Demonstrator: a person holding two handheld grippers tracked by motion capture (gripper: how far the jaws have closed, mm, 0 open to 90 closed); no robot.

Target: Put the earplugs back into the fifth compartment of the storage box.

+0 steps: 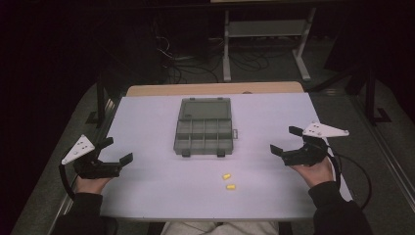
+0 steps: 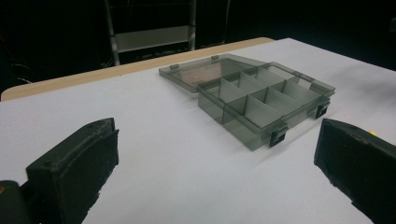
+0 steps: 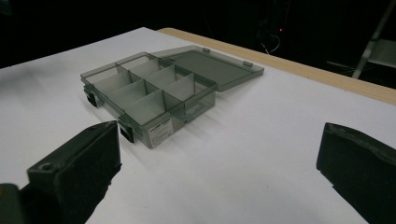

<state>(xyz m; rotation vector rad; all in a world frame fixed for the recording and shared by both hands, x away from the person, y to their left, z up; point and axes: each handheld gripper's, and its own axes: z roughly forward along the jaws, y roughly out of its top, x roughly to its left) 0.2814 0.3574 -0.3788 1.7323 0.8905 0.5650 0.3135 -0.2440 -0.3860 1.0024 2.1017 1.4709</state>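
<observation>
White table, open compartment box, yellow pieces

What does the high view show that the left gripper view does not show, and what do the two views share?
The high view alone takes in both hands with their grippers, the left gripper and the right gripper, each with jaws apart and nothing between them, and the two small yellow pieces lying on the table near the person. The left gripper view alone gives a close, low look at the dividers inside the box. Both views share the white table, the grey compartment box and its open lid lying flat behind it.
</observation>
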